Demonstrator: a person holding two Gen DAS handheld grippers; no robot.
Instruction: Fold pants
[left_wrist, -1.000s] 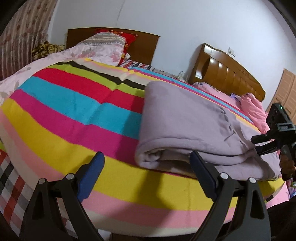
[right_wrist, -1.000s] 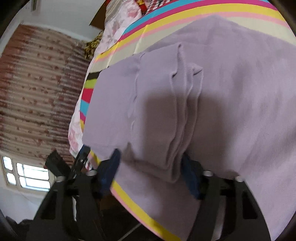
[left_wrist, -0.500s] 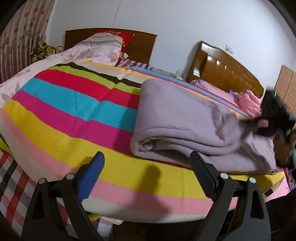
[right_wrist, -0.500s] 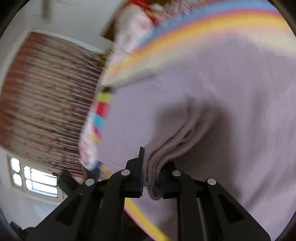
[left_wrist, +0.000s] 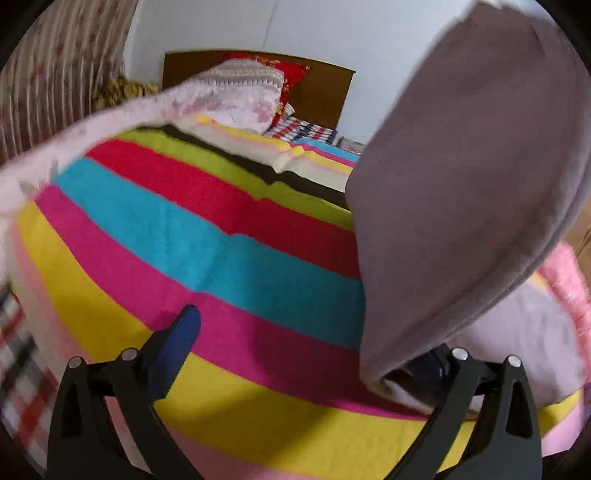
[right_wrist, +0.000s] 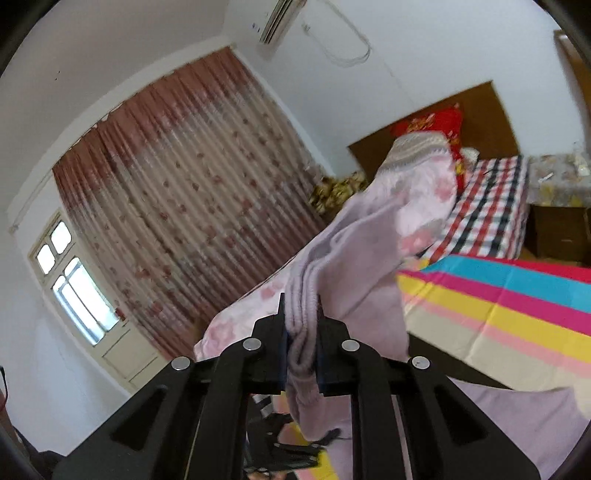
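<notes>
Lilac pants pinched in right gripper; no writing legible.

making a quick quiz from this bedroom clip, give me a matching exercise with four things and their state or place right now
Things:
1. left tool
2. right tool
3. pants
4. striped blanket

States or places:
A. spread flat over the bed
B. shut on lilac cloth
C. wide open, pressing on nothing
D. lifted, hanging above the bed

Pairs: 1-C, 2-B, 3-D, 4-A

The left tool's jaws have just been opening further; the pants' lower fold hides one finger, but nothing is pinched. The right tool's jaws have just closed on the pants' bunched edge.
</notes>
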